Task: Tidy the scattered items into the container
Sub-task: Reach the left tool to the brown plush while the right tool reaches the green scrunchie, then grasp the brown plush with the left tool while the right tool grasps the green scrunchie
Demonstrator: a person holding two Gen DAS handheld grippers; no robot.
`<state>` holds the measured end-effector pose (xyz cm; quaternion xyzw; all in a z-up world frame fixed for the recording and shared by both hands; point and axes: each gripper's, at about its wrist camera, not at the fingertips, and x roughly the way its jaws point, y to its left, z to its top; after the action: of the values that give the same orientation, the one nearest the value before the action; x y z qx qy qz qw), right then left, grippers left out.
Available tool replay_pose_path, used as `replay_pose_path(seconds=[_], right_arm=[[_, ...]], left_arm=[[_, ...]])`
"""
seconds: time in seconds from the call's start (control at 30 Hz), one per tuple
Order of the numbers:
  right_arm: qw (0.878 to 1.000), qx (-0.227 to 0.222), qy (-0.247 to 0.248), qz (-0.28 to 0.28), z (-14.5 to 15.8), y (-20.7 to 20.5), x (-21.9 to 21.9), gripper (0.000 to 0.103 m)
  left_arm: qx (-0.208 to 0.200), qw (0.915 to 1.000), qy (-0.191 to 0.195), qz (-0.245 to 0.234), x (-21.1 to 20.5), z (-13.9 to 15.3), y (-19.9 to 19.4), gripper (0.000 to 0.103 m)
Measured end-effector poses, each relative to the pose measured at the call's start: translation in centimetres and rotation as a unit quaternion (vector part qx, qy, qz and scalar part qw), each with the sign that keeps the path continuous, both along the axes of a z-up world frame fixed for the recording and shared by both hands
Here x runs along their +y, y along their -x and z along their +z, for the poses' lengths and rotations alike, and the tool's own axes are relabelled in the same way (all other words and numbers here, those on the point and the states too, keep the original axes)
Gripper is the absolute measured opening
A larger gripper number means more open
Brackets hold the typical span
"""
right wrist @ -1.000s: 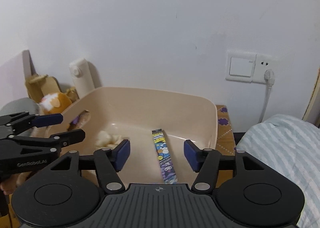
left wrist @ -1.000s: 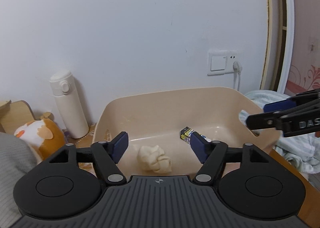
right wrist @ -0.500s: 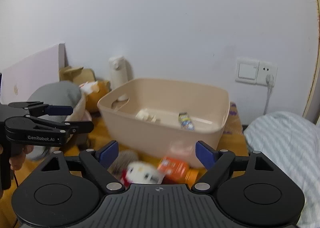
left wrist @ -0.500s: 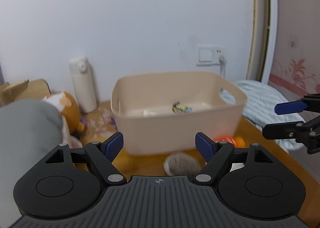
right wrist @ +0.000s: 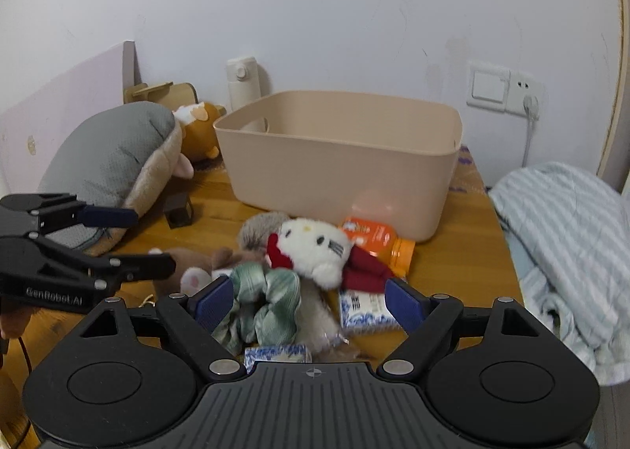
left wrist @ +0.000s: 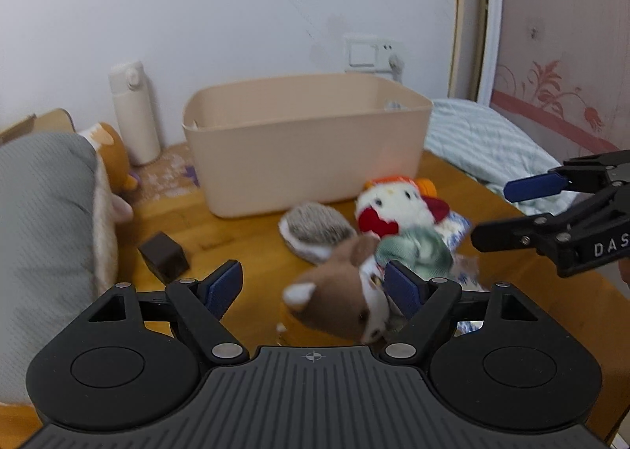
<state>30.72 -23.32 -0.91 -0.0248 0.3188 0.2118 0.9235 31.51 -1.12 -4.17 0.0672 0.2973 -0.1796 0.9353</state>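
We hover both tools over toy pile mid-table, just before beige container (right wrist: 338, 157). Left gripper (left wrist: 311, 287) wide, empty, brown plush (left wrist: 338, 299) between jaws; right gripper (right wrist: 307, 301) wide, empty, above green scrunchie (right wrist: 264, 303). Next: descend, close.

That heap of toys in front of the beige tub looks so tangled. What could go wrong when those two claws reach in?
The green scrunchie lies against the white cat plush, so the open right gripper might drag both. The brown plush sits off-centre by one pad of the open left gripper and may slip. Both grippers crowd one pile and could bump.
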Motion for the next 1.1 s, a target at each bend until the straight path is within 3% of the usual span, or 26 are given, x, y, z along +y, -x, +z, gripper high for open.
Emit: replay_pose_path(seconds=[0.17,0.67,1.1], right_arm=[[1.000,0.012,-0.007,-0.008,-1.1,-0.2,0.2,0.085],[0.999,0.021,0.028,0.009,-3.5,-1.9,2.7,0.081],[0.999,0.035,0.028,0.023,-4.3,-3.2,3.3,0.056]], left_arm=[[0.010,0.9999,-0.004,-0.009,-0.4,-1.3,-0.3,0.081],[0.056,0.9964,0.059,-0.021,0.9,-3.9,-3.3,0.081],[0.073,0.9938,0.082,-0.019,1.2,-5.0,-4.3,0.081]])
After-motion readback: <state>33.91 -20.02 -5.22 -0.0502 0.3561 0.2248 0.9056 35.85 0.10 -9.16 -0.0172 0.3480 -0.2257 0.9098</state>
